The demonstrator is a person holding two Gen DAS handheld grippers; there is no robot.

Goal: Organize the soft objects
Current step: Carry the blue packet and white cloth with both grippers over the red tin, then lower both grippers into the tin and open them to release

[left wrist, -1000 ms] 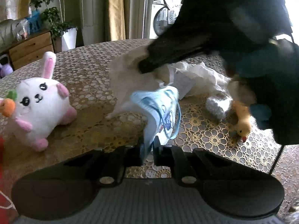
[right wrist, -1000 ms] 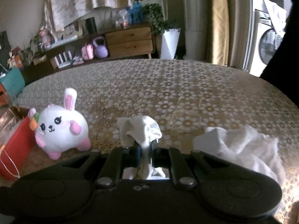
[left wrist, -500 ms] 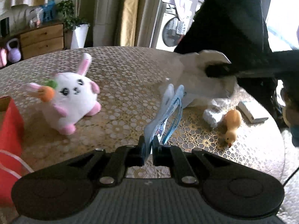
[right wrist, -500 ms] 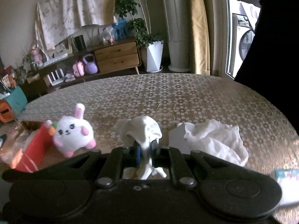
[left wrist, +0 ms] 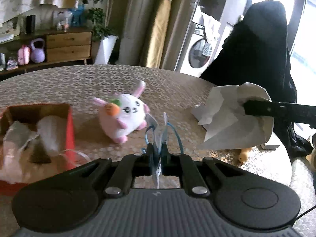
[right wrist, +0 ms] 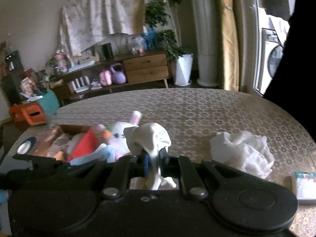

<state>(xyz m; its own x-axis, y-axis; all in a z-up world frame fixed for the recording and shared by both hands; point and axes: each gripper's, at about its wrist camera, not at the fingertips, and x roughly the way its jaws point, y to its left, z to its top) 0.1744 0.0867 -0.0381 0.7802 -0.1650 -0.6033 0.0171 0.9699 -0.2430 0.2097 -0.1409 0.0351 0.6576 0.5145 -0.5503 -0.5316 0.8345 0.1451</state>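
Observation:
My left gripper [left wrist: 157, 154] is shut on a blue-and-white face mask [left wrist: 158, 132] held above the table. My right gripper [right wrist: 154, 158] is shut on a white cloth [right wrist: 150, 136]; in the left wrist view that cloth [left wrist: 227, 118] hangs at the right in the right gripper's fingers [left wrist: 256, 108]. A white plush bunny [left wrist: 126, 112] with a carrot sits mid-table, also in the right wrist view [right wrist: 120, 136]. A red box [left wrist: 69, 130] with soft items inside stands at the left, and shows in the right wrist view [right wrist: 83, 144].
A crumpled white cloth [right wrist: 243, 154] lies on the table at the right. A small yellow duck toy [left wrist: 244, 156] lies near the right edge. A small packet [right wrist: 304, 187] lies at the far right. The patterned round table [right wrist: 197, 108] extends behind.
Both grippers have risen and swung left with their loads. The red box has come into view at the left, and the bunny now sits nearer the centre.

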